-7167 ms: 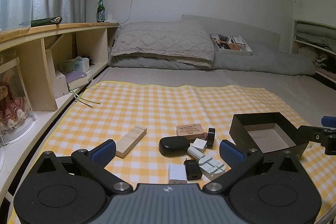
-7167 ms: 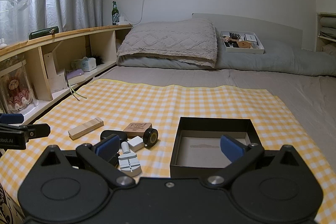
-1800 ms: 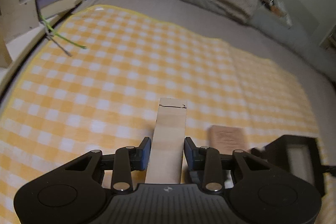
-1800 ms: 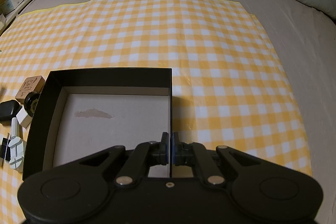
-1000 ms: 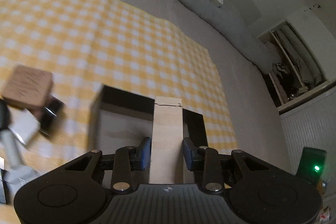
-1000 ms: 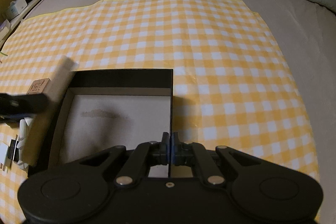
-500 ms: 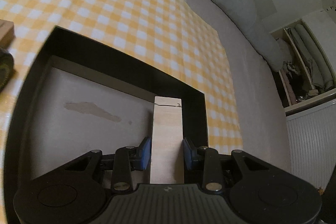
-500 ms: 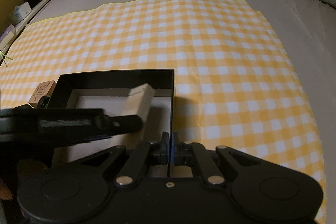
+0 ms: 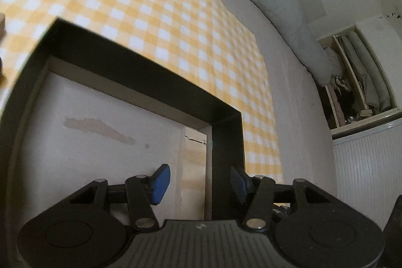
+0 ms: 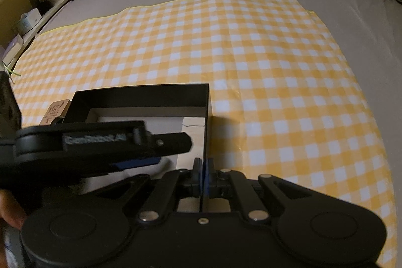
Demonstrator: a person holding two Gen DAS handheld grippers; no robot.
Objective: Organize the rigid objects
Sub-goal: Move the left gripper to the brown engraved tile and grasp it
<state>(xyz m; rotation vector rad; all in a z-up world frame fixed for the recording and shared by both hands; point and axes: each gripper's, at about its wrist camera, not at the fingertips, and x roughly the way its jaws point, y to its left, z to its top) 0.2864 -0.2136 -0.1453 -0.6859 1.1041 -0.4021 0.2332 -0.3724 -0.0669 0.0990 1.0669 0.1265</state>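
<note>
the wooden block [image 9: 194, 165] is seen lying inside the black box [image 9: 160, 82], just released as the left gripper [image 9: 199, 182] was opening; the box's wall is pinched by the closed right gripper [image 10: 203, 173].

A pale wooden block [image 9: 194, 167], long and flat, lies on the floor of the black box [image 9: 176, 92], pressed along its right wall with its far end in the far right corner; the box, open-topped with a whitish stained floor, sits on the yellow checked cloth [image 10: 251, 54] on the bed.
</note>
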